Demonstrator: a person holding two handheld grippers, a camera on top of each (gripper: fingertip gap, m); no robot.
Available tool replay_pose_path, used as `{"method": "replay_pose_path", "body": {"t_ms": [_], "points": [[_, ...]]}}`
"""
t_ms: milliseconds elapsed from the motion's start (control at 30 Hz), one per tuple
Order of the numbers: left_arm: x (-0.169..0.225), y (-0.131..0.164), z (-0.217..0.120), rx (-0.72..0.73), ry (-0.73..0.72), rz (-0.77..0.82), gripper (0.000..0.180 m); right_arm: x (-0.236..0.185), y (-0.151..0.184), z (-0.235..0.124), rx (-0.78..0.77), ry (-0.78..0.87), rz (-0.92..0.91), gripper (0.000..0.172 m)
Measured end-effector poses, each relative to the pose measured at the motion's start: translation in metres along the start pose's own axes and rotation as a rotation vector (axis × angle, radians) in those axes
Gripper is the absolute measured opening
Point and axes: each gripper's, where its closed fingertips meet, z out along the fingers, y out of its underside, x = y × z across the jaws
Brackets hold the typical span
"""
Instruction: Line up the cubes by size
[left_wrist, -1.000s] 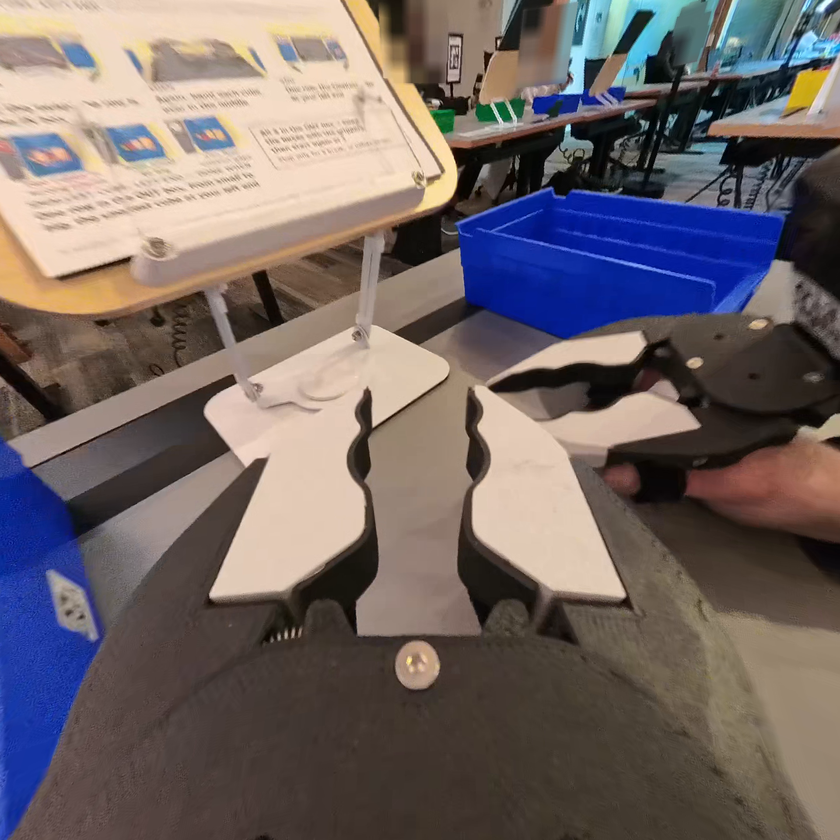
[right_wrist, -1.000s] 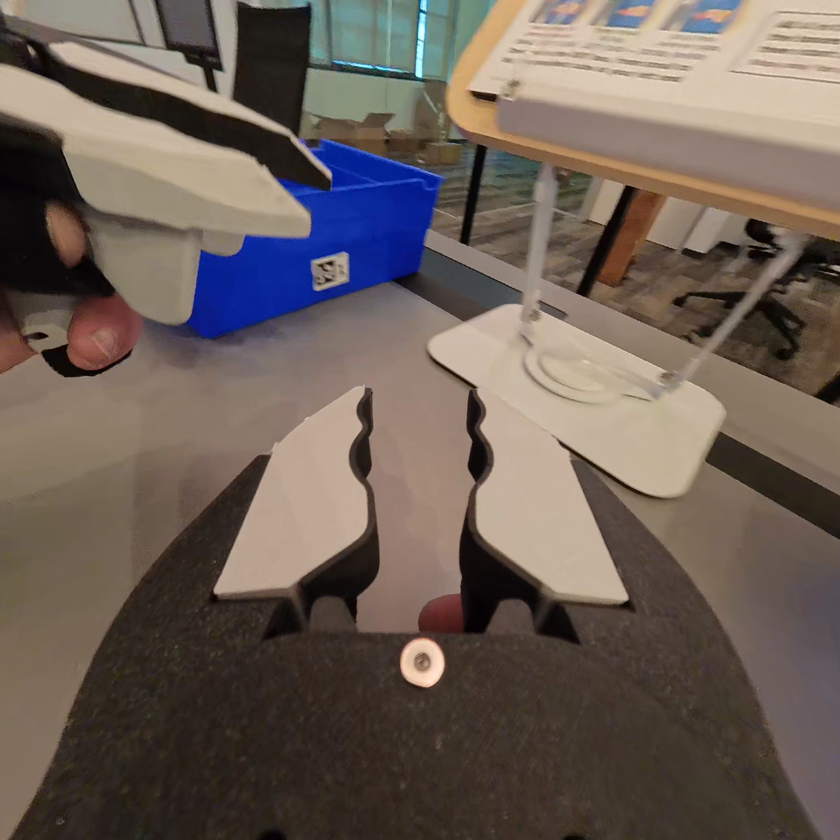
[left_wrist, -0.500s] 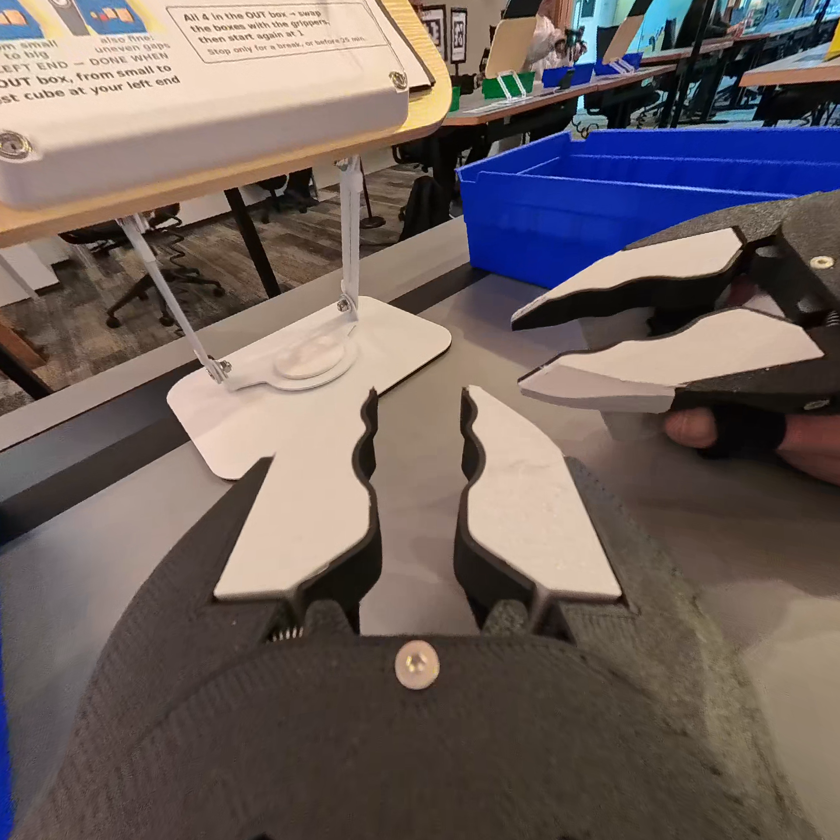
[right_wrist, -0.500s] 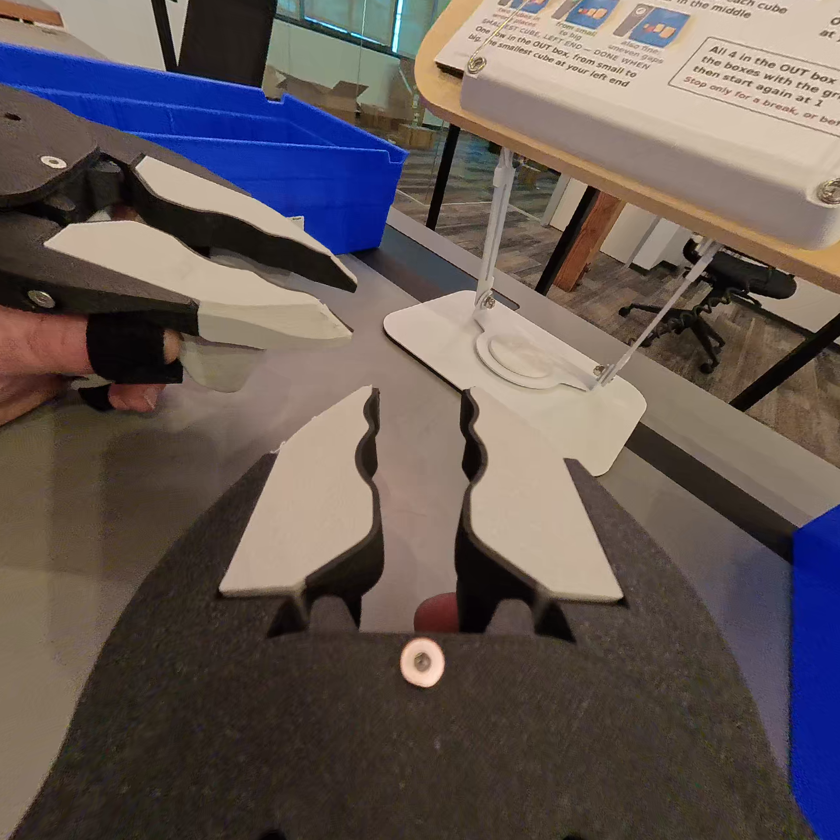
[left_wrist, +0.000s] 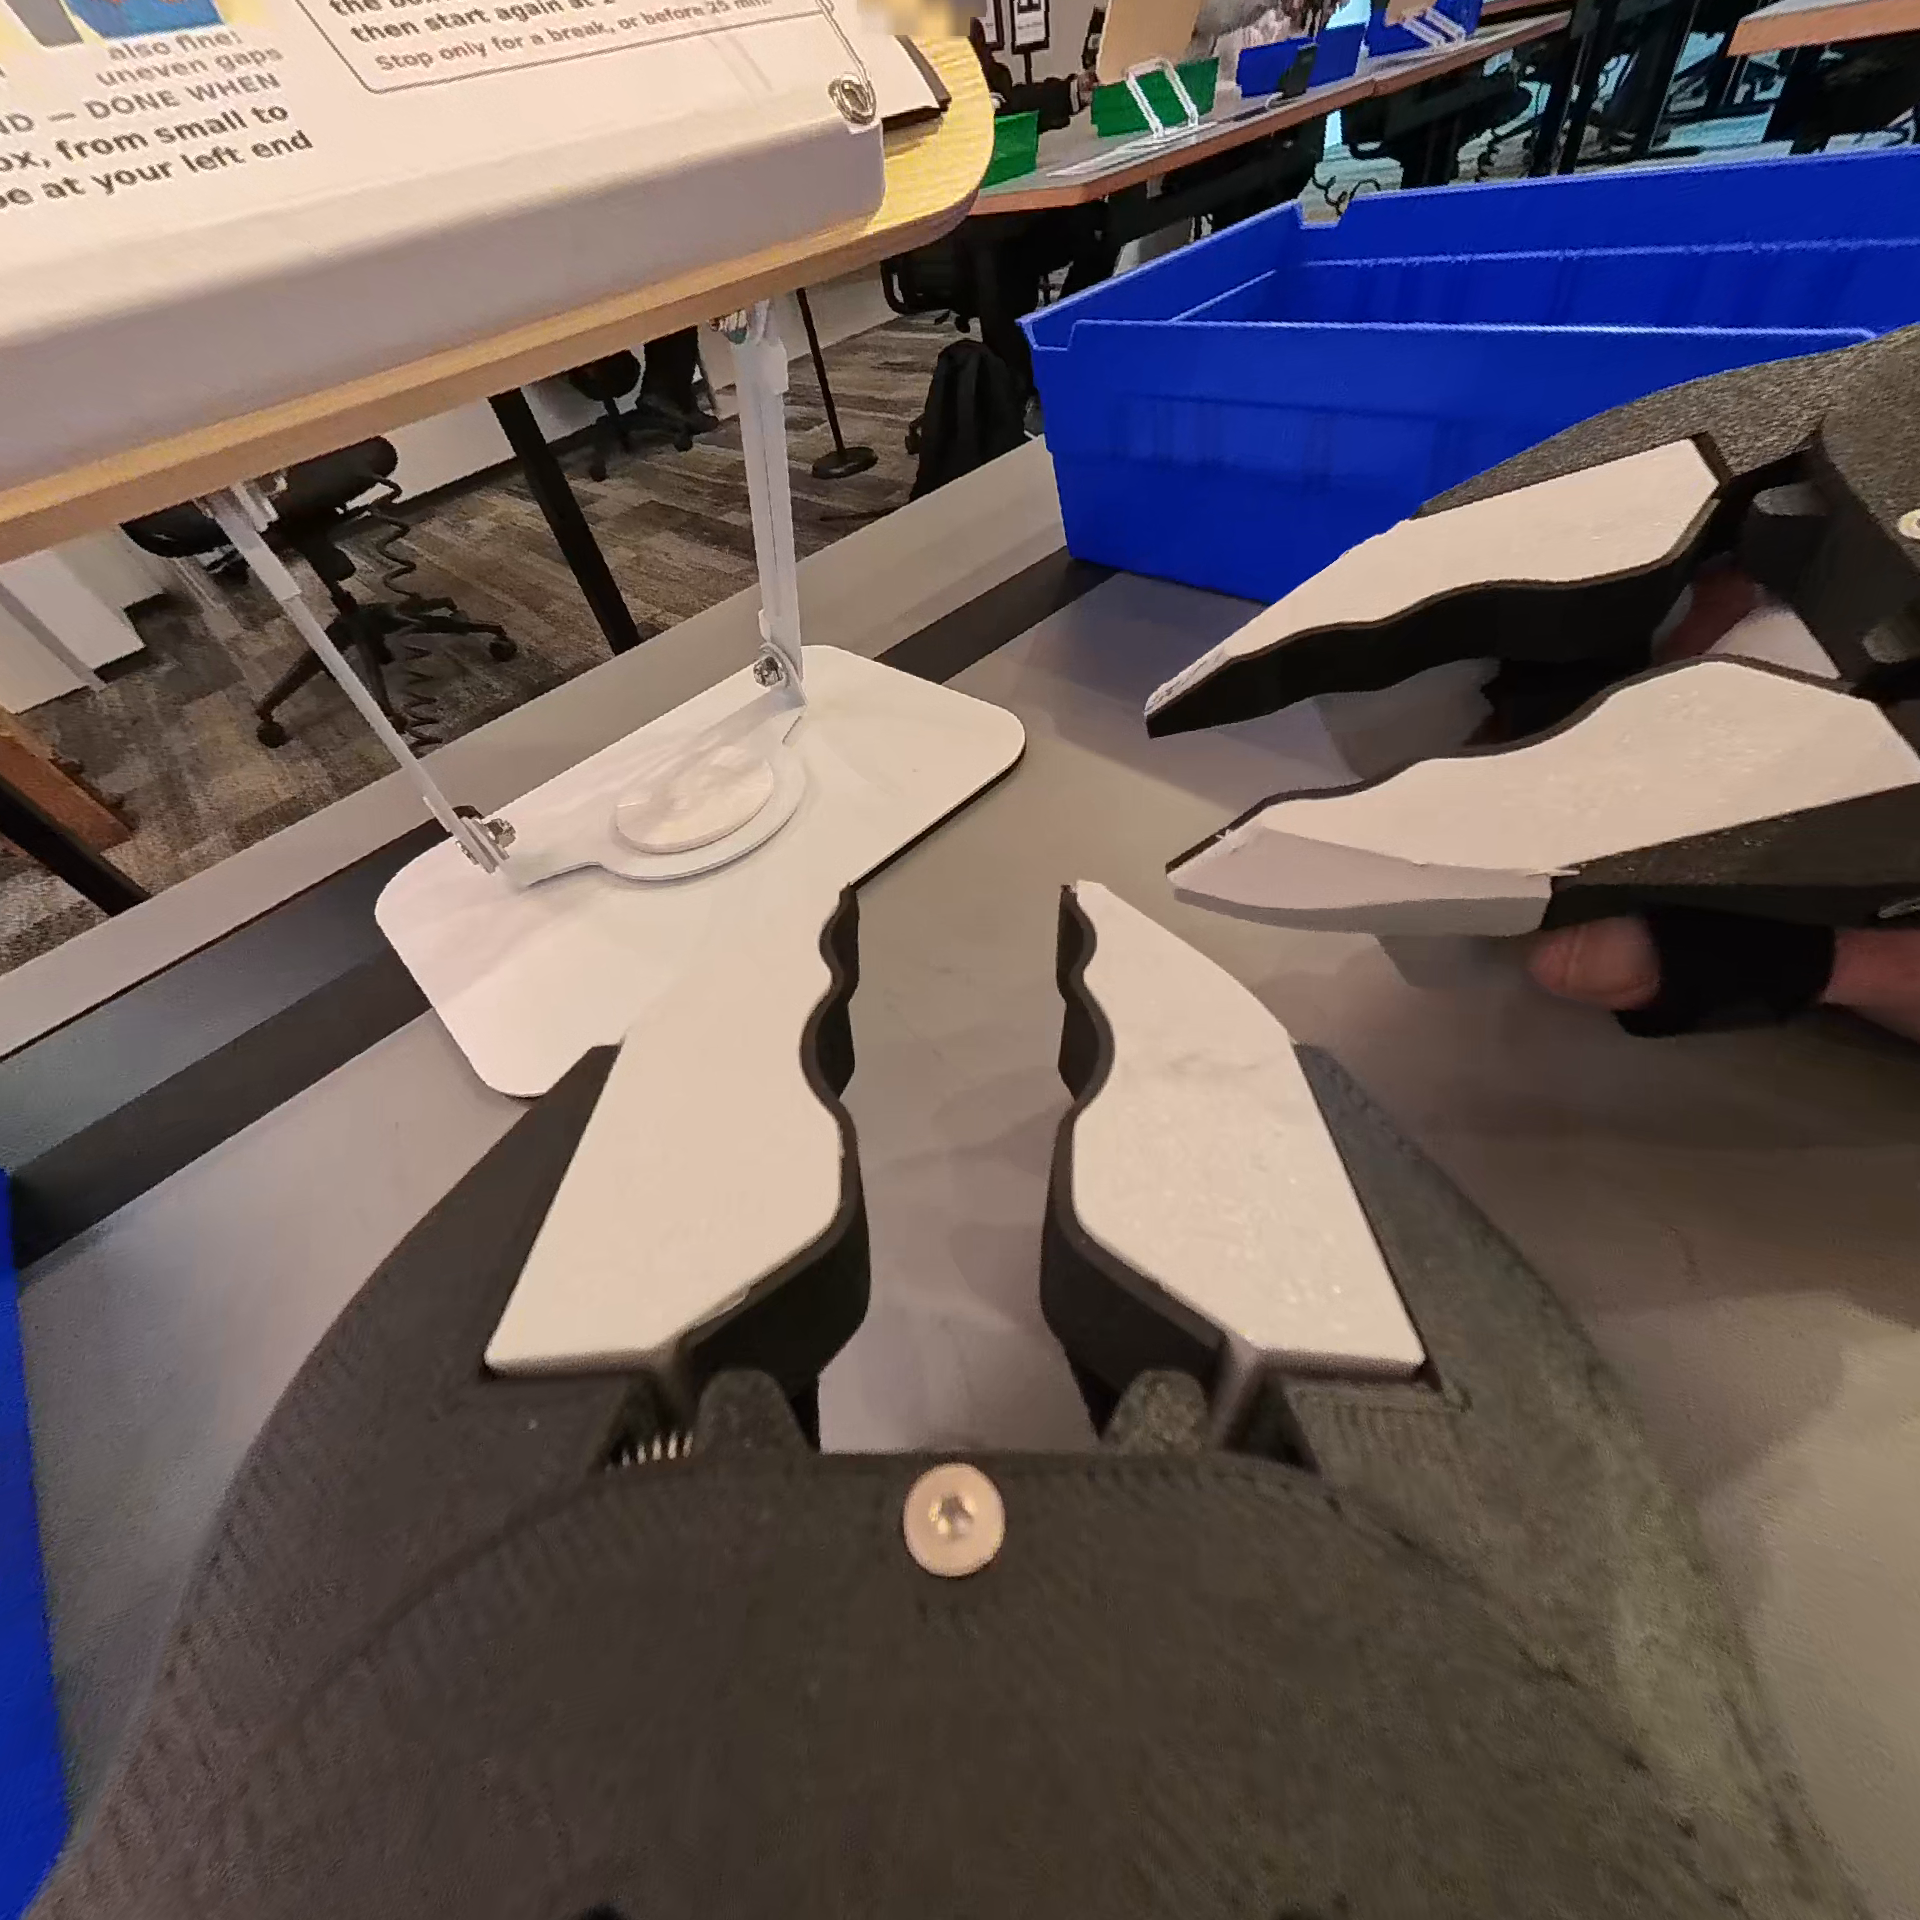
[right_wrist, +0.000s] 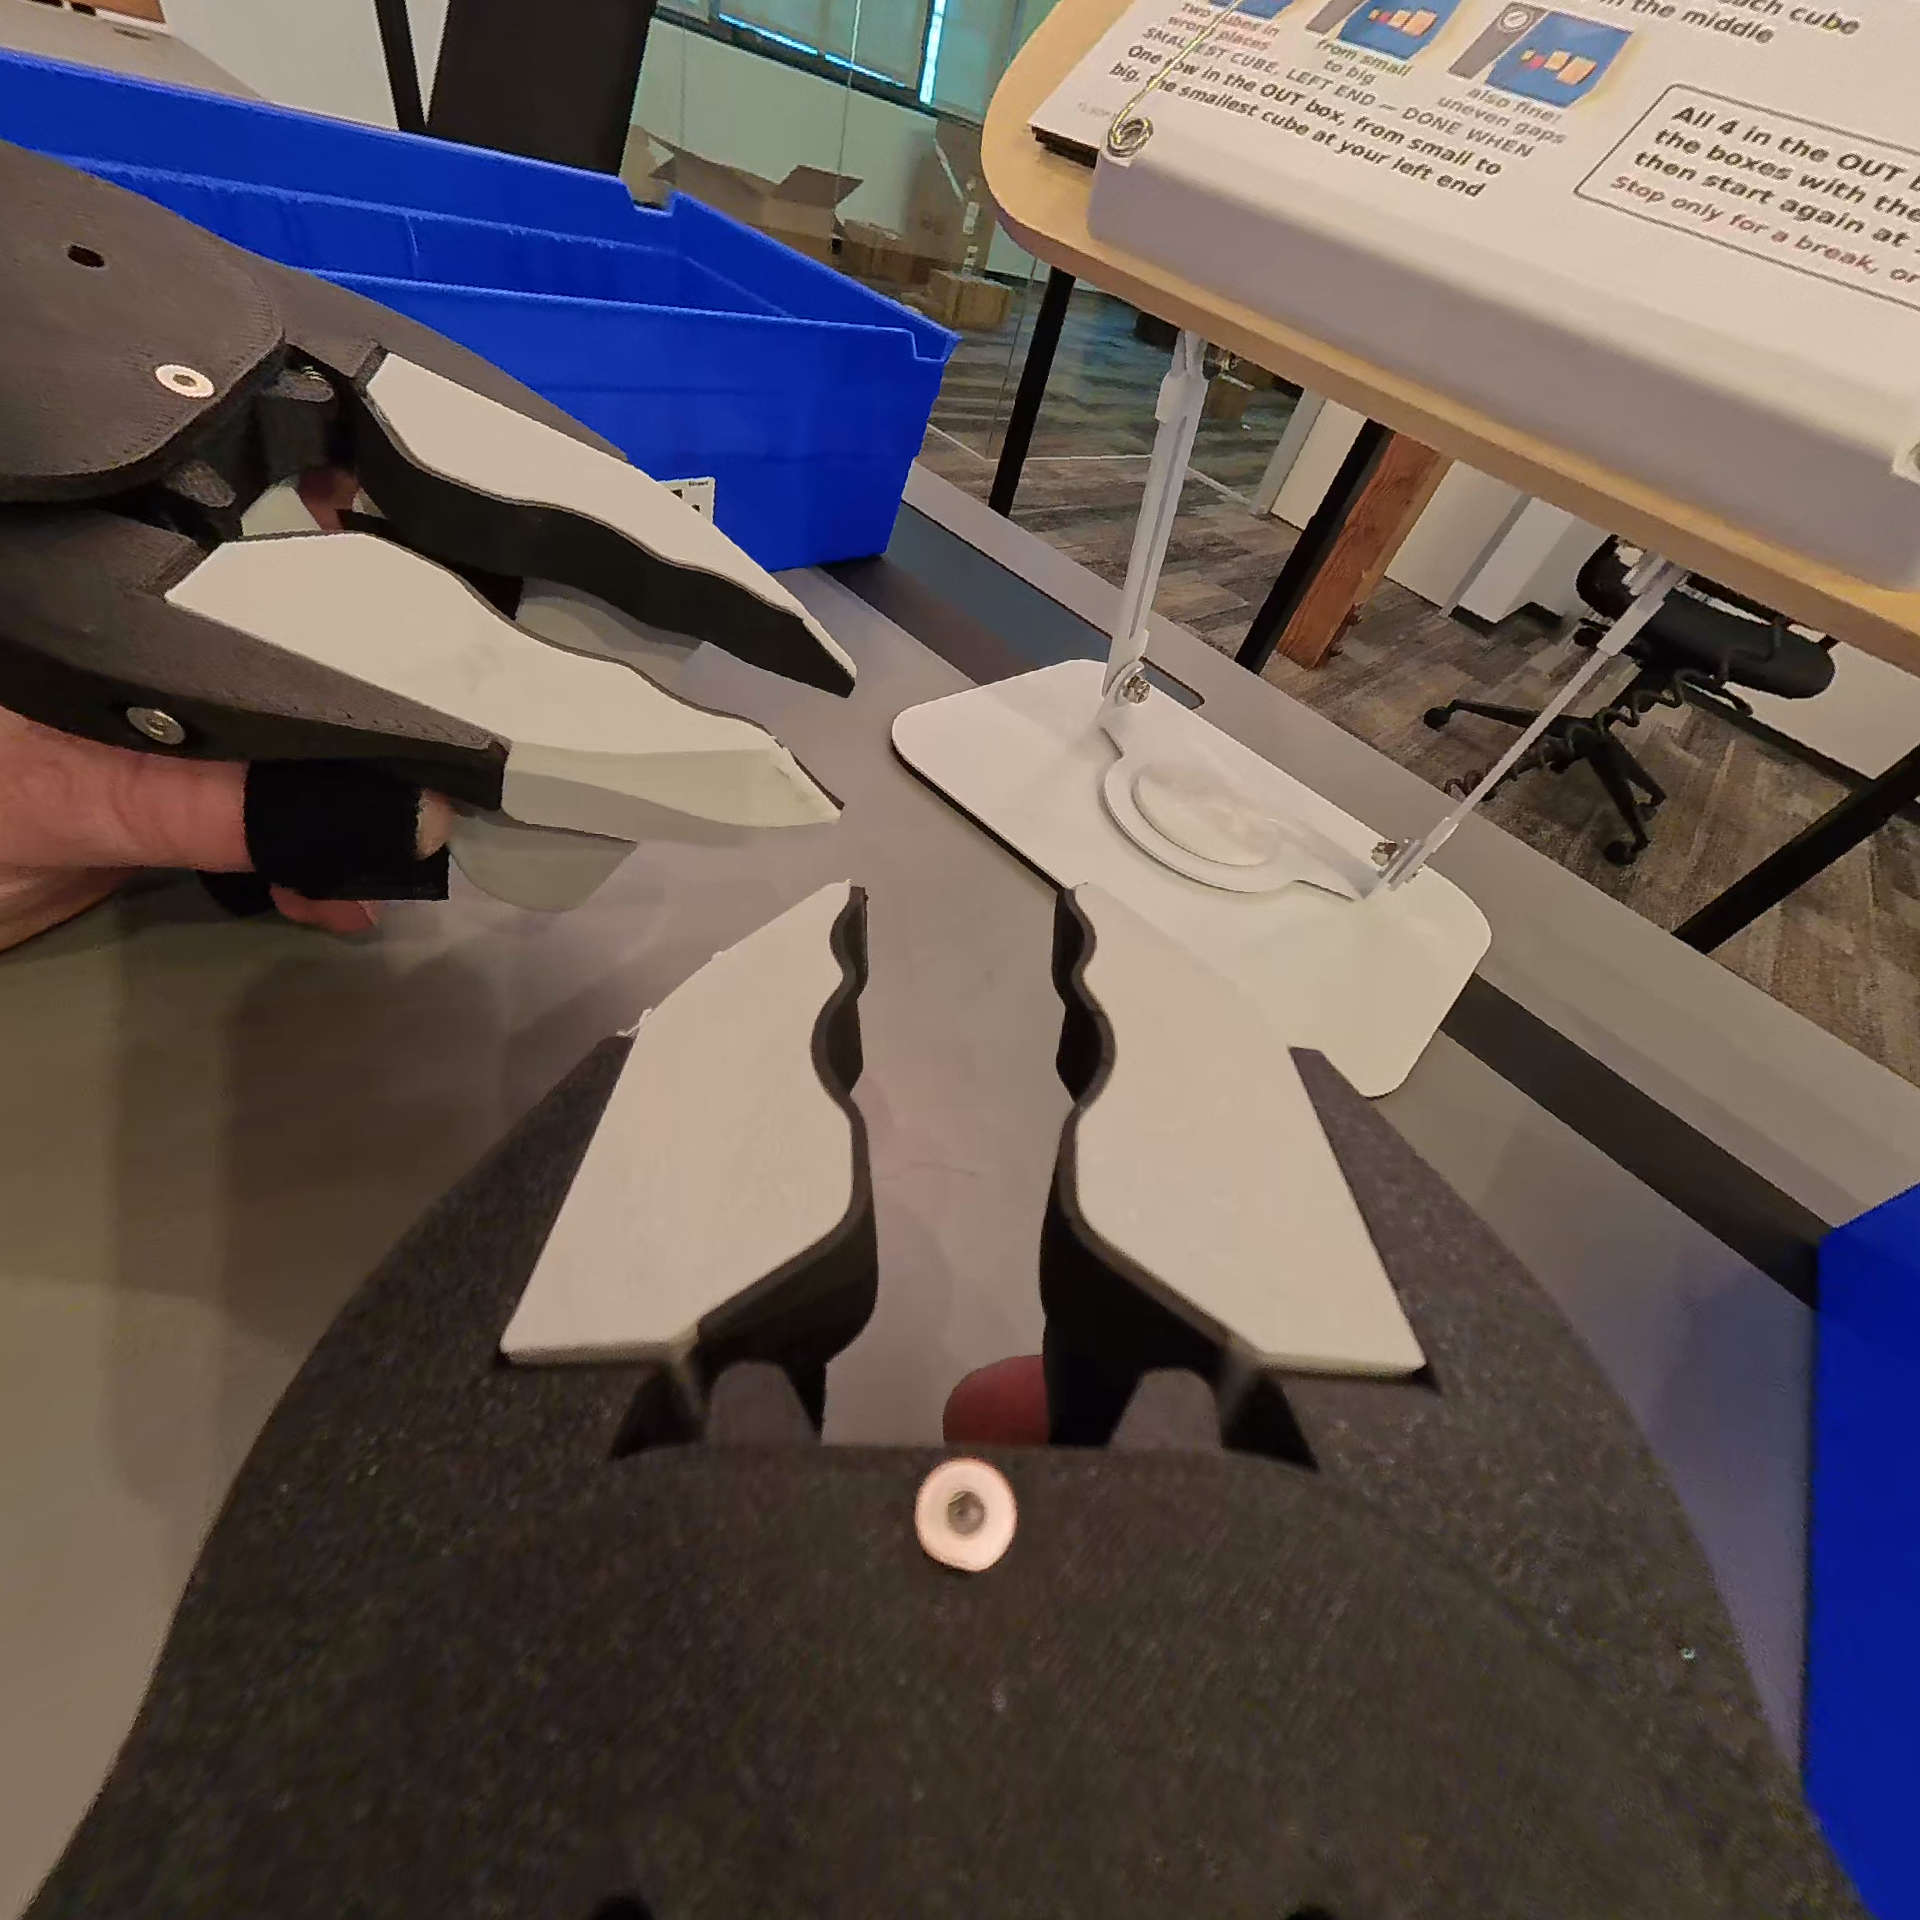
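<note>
No cubes show in either view. My left gripper (left_wrist: 958, 902) is open and empty over the bare grey table (left_wrist: 1558, 1247), its tips near the white base of a stand (left_wrist: 831, 790). My right gripper (right_wrist: 958, 902) is open and empty too, over the same table. Each shows in the other's view: the right gripper (left_wrist: 1174, 800) comes in from the right with its jaws apart, the left gripper (right_wrist: 842, 743) from the left with its jaws apart. Nothing lies between either pair of fingers.
A white stand holds a wooden board with an instruction sheet (left_wrist: 416, 156) over the table's far edge; it also shows in the right wrist view (right_wrist: 1558, 208). A blue bin (left_wrist: 1455, 343) stands far right, another blue bin (right_wrist: 623, 343) far left. A blue edge (right_wrist: 1865, 1507) is at the right.
Both grippers have dropped lower and drawn closer together in front of the stand. Their jaws narrowed slightly and stayed open, with nothing between them.
</note>
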Motion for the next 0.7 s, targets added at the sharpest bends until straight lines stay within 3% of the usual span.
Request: {"method": "replay_pose_path", "body": {"t_ms": [367,533,700], "points": [[0.002,-0.011,-0.007,0.051,-0.003,0.044,0.035,0.0,0.001,0.002,-0.004,-0.011,-0.011,0.033],[-0.003,-0.068,-0.046,0.146,-0.051,0.264,0.035,0.0,0.001,0.002,-0.001,-0.015,-0.008,0.033],[-0.079,-0.118,-0.111,0.177,-0.268,0.386,0.047,-0.001,0.002,0.002,-0.008,-0.023,-0.012,0.033]]}}
